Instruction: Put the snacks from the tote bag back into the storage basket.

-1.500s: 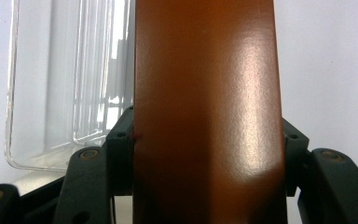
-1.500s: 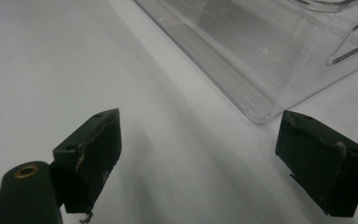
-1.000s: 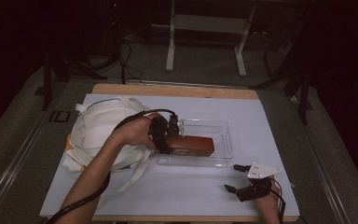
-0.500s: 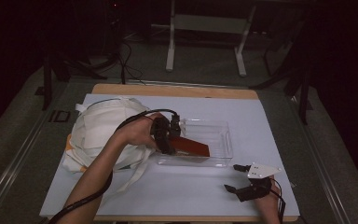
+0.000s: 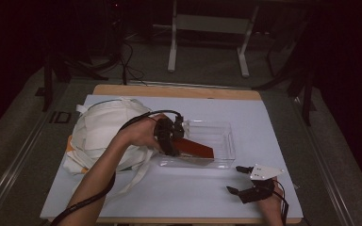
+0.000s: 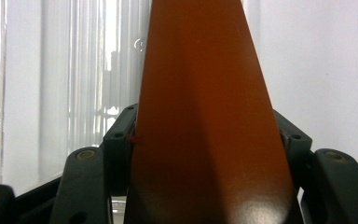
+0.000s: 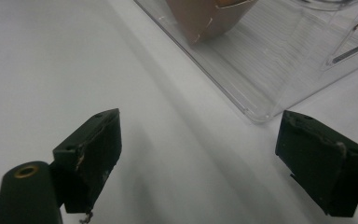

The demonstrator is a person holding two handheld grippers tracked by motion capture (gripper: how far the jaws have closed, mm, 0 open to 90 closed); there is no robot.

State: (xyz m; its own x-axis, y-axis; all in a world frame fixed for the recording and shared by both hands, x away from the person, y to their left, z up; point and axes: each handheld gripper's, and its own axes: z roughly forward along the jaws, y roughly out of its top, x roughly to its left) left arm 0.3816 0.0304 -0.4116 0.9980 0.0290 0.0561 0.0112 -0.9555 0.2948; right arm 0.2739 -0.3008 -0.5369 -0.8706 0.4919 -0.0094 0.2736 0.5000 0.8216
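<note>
Sits at table centre: clear plastic rectangular tray [image 5: 226, 141]; at its nine o'clock, white cloth bag [image 5: 103, 132]; inside, reddish-brown flat box [image 5: 195, 149].

The high view looks forward and down from above the near edge of the table [image 5: 179, 197], taking in the clear tray [image 5: 219, 141] at its middle from well off. The left gripper view sits inside that tray, very close, facing along its ribbed wall [image 6: 84, 70]. The right gripper view lies low, just beside the tray's near corner [image 7: 256, 114], facing toward it.
</note>
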